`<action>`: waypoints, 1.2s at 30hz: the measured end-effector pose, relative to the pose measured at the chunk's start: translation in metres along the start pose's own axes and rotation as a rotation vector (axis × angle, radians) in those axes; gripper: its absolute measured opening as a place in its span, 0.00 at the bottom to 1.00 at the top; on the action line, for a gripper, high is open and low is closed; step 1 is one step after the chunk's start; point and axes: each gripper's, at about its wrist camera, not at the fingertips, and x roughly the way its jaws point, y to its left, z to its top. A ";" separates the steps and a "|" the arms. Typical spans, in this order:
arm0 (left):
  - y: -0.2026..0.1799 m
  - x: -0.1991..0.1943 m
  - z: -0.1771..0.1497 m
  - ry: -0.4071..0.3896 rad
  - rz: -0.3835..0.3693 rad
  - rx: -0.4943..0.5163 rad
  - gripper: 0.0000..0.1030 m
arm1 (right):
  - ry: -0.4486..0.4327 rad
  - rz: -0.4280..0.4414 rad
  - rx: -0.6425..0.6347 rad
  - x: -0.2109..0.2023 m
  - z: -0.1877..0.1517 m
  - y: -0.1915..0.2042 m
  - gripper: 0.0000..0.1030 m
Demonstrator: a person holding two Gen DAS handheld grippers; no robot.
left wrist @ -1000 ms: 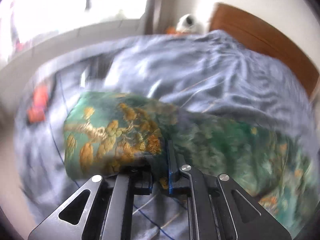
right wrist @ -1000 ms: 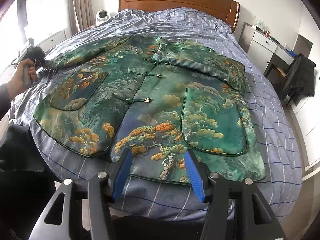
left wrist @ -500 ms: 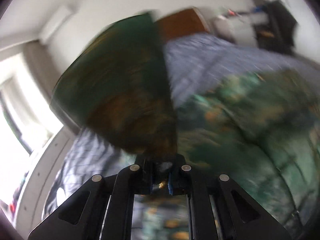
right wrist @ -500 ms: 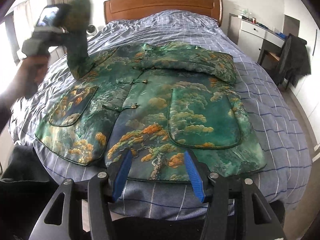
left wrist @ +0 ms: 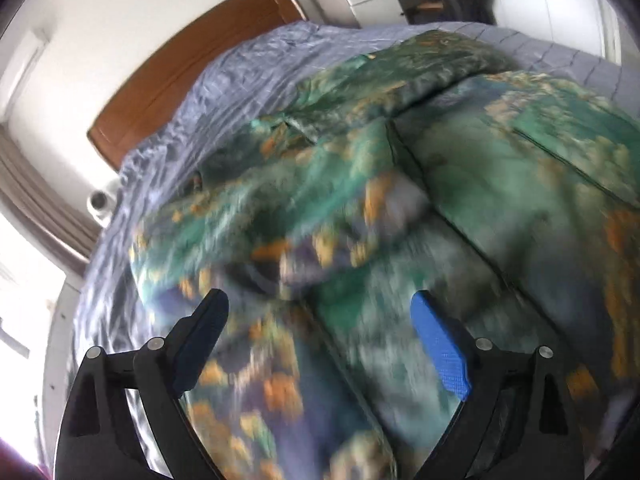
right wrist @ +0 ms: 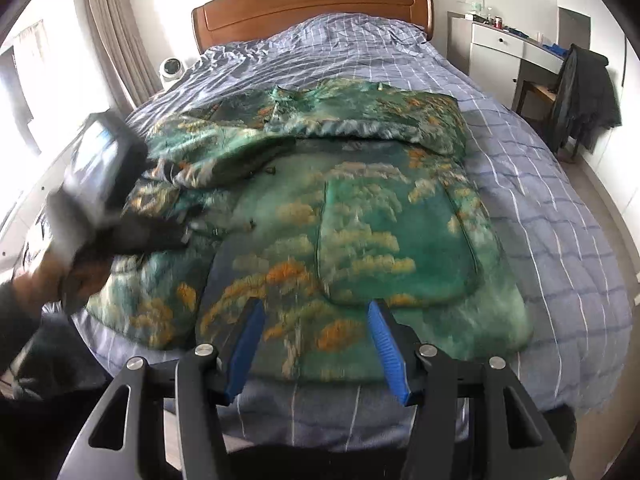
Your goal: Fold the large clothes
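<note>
Now the sleeve-folding step is in hand: the left gripper has just been opening and its jaws stand wide with nothing between them, the near sleeve let go and lying across the chest of the jacket. The far sleeve is already folded in across the top. The right gripper hovers half open over the hem, empty, its pads touching no cloth.

By my judgement the next move is to take the hem or a side edge with both grippers and fold the body over, which calls for a low, level approach so the pads catch the thick edge and not the quilt beneath.

The jacket lies front up in the middle of the bed, a padded green garment patterned with orange and cream clouds, with large rounded patch pockets. The dropped sleeve sits rumpled and will likely need smoothing.
</note>
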 end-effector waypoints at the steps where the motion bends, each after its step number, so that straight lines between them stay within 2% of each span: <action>1: 0.004 -0.005 -0.005 0.005 -0.008 -0.021 0.91 | 0.001 0.012 0.003 0.003 0.007 -0.001 0.54; 5: 0.019 -0.022 -0.029 0.027 -0.025 -0.173 0.91 | 0.018 0.154 0.072 0.031 0.049 -0.003 0.54; 7: 0.031 -0.027 -0.043 0.038 -0.015 -0.253 0.91 | 0.036 0.266 0.151 0.052 0.071 -0.005 0.54; 9: 0.040 -0.027 -0.053 0.048 -0.001 -0.310 0.91 | 0.079 0.376 0.247 0.082 0.091 -0.006 0.54; 12: 0.052 -0.028 -0.064 0.059 0.008 -0.373 0.91 | 0.144 0.467 0.351 0.125 0.110 -0.002 0.54; 19: 0.064 -0.020 -0.080 0.079 0.001 -0.444 0.91 | 0.235 0.535 0.456 0.193 0.128 0.026 0.55; 21: 0.065 -0.017 -0.083 0.088 -0.001 -0.458 0.91 | 0.226 0.469 0.392 0.197 0.134 0.039 0.42; 22: 0.067 -0.017 -0.084 0.089 -0.004 -0.466 0.91 | 0.212 0.443 0.345 0.194 0.139 0.044 0.16; 26: 0.070 -0.023 -0.093 0.081 -0.020 -0.500 0.91 | 0.075 0.356 0.125 0.161 0.175 0.070 0.12; 30: 0.074 -0.021 -0.092 0.078 -0.040 -0.524 0.91 | -0.074 0.257 -0.037 0.141 0.232 0.083 0.12; 33: 0.077 -0.020 -0.089 0.070 -0.047 -0.530 0.91 | -0.123 0.207 -0.101 0.149 0.264 0.087 0.12; 36: 0.082 -0.018 -0.087 0.069 -0.056 -0.535 0.91 | -0.105 0.158 -0.117 0.182 0.284 0.084 0.12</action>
